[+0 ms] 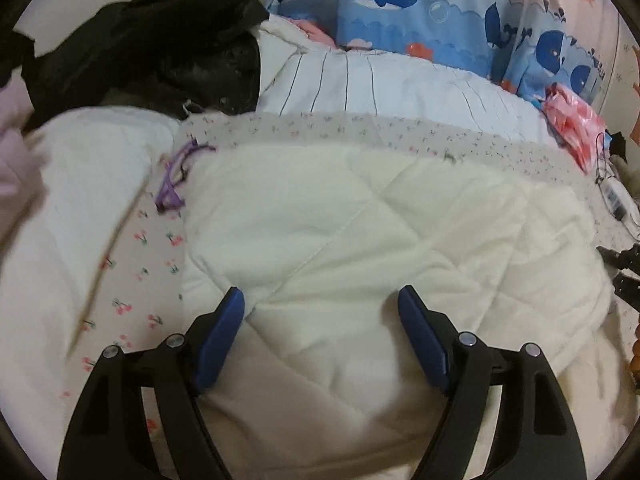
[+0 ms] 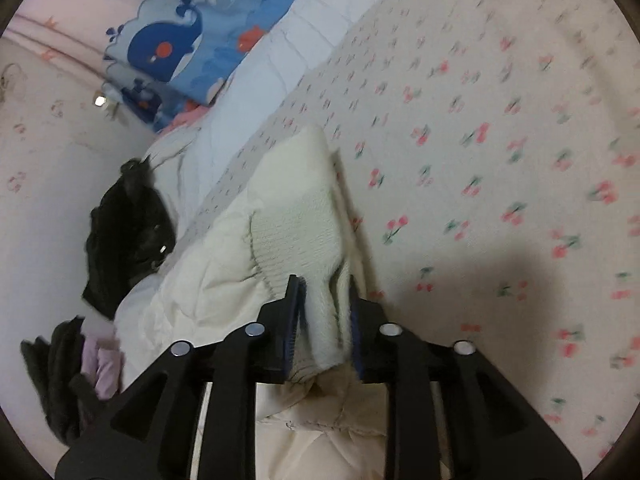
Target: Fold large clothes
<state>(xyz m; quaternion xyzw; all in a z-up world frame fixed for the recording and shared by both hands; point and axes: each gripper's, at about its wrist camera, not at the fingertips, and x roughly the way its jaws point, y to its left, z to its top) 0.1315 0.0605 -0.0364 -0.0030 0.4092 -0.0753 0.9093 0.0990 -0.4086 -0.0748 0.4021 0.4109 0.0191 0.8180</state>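
Observation:
A large cream quilted jacket [image 1: 360, 220] lies spread on the cherry-print bed sheet [image 1: 136, 264]. My left gripper [image 1: 320, 300] is open just above its near part, the blue pads apart with nothing between them. In the right wrist view my right gripper [image 2: 324, 300] is shut on the jacket's ribbed knit cuff [image 2: 304, 216], and the sleeve trails from the jaws over the rest of the jacket [image 2: 200, 280]. The sheet [image 2: 500, 160] fills the right side of that view.
A black garment [image 1: 160, 44] is heaped at the back left, also in the right wrist view [image 2: 128, 236]. A white striped pillow [image 1: 380, 84] and whale-print fabric [image 1: 400, 4] lie behind. Purple glasses [image 1: 176, 176] rest beside the jacket. A pink bag [image 1: 576, 124] and cables sit at right.

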